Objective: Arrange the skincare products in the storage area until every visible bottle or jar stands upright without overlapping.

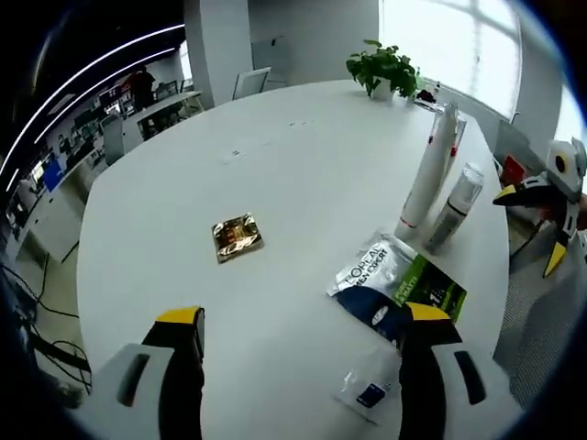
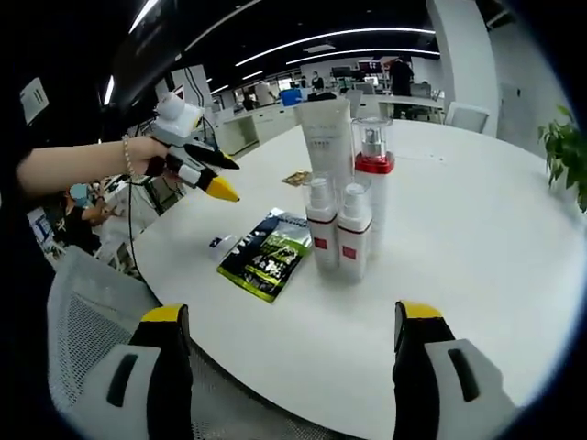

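While both grippers hang empty above the round white table (image 2: 477, 229), the skincare products stand in a tight cluster on it, long axes vertical. In the right gripper view a tall white tube (image 2: 326, 137) rises at the back, cap end down and flat crimped end up; just beside it stands a clear pump bottle with a red band (image 2: 374, 179), nozzle at the top. In front of these, side by side and touching or nearly so, are two short white bottles with red labels (image 2: 337, 229), clear caps upward. None of the four leans noticeably.

Flat on the table just beside the cluster lies a green and black sachet (image 2: 266, 257), its long axis running away from the bottles toward the table edge. Near it a small clear packet (image 2: 218, 244) lies flat, and farther off a small gold sachet (image 1: 238, 236) lies alone, well apart from the rest.

The left gripper (image 1: 303, 323) has its yellow-tipped jaws spread wide, nothing between them. The right gripper (image 2: 293, 316) is likewise wide and empty, hovering off the table edge over a mesh chair (image 2: 87, 321).

The surface is plain, matte white. A potted plant (image 1: 383, 69) sits at the far rim by a bright window — beyond the table, an open office with desks, screens and ceiling light strips.
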Demonstrator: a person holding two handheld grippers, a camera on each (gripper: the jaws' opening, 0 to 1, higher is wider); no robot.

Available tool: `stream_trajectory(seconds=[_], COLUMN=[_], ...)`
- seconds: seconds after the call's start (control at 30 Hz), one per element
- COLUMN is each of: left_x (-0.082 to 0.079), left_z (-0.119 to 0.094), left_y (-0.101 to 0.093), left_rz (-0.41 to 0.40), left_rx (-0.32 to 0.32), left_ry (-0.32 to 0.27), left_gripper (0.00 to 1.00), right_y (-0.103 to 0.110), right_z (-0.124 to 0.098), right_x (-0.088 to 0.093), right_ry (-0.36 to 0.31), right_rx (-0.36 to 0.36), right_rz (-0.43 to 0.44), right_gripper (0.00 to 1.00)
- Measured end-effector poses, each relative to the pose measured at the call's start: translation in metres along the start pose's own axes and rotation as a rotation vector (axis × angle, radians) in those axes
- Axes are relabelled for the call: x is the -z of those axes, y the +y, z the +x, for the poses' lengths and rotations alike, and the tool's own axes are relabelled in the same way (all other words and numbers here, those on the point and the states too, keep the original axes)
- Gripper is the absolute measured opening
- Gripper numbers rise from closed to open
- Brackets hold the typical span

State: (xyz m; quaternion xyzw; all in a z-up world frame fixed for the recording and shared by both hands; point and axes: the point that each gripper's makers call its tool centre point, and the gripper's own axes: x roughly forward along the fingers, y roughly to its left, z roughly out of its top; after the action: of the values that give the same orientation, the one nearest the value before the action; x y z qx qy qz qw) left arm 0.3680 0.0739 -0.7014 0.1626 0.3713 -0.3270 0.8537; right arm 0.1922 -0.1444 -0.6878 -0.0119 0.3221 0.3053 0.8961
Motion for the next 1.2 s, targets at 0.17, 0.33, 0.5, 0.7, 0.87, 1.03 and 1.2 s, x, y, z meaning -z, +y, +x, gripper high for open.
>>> stream_trajectory(seconds=[0.17,0.33,0.5,0.7,0.87,1.03,1.2], left_x=[-0.005,-0.011,-0.021,-0.029,-0.038,-0.039,-0.041], left_z=[0.016,0.035,0.048,0.065,0.082,0.094,0.105], left_y=[0.011,0.022,0.033,0.045,0.058,0.065,0.07], left_rz=[-0.005,0.011,0.022,0.027,0.017,0.021,0.035], left_rx=[0.01,0.02,0.024,0.014,0.002,-0.007,-0.019], left_ry=[0.012,0.025,0.034,0.028,0.023,0.026,0.047], left_gripper=[0.86,0.86,0.86,0.84,0.83,0.82,0.8], right_y=[-0.001,-0.002,-0.004,-0.005,-0.005,-0.007,-0.008], right_z=[0.001,0.001,0.001,0.001,0.002,0.002,0.003], right_x=[0.002,0.003,0.004,0.006,0.007,0.008,0.01], right_ry=[0.01,0.016,0.024,0.028,0.037,0.037,0.044], right_rx=[0.005,0.011,0.015,0.019,0.018,0.023,0.025], right_rz=[0.008,0.02,0.025,0.037,0.036,0.051,0.053], right_gripper=[0.92,0.92,0.92,0.92,0.91,0.91,0.91])
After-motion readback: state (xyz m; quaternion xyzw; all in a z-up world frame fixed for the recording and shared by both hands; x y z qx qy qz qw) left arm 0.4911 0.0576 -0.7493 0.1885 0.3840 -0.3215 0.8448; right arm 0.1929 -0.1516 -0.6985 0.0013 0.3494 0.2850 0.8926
